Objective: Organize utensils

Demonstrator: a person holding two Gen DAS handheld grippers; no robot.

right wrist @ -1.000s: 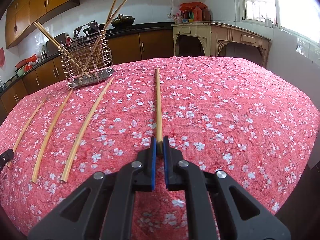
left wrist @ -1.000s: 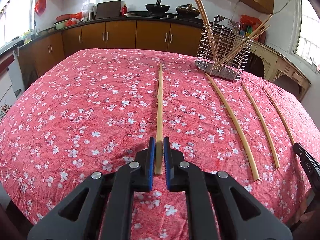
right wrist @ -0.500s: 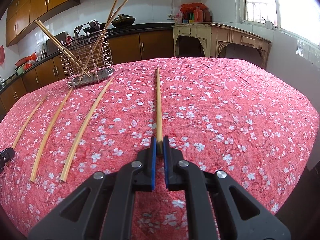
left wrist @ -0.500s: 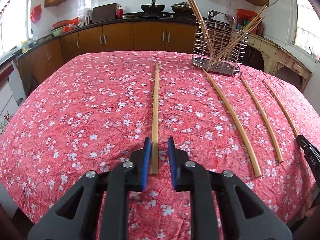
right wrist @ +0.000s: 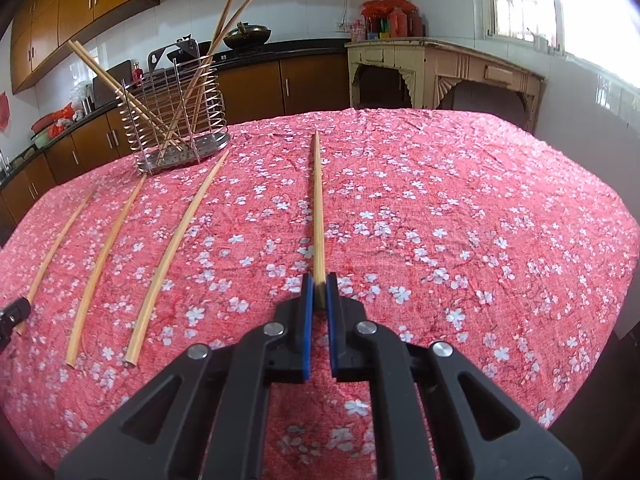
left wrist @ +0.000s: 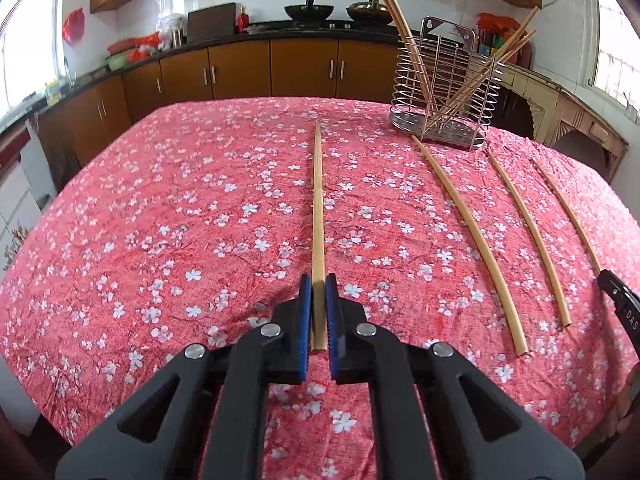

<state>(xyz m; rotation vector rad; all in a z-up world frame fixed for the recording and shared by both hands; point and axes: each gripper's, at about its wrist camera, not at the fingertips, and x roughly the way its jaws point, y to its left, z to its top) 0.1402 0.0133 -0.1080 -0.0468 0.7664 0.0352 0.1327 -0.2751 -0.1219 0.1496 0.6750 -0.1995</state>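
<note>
We face the wire utensil rack [left wrist: 444,92] at the tablecloth's [left wrist: 160,220] far side. Each gripper is clamped on a chopstick whose long axis runs straight ahead: left gripper [left wrist: 319,312] on the left chopstick [left wrist: 318,208], well left of the rack; right gripper [right wrist: 319,308] on the right chopstick [right wrist: 317,208], nearer it.

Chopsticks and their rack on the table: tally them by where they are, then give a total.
Chopsticks held in tongs: 2, one in the left tongs, one in the right tongs
Chopsticks loose on the cloth: 2
Chopsticks standing in the rack: 4
Wire rack: 1
Total: 9 things, 8 of them chopsticks
</note>
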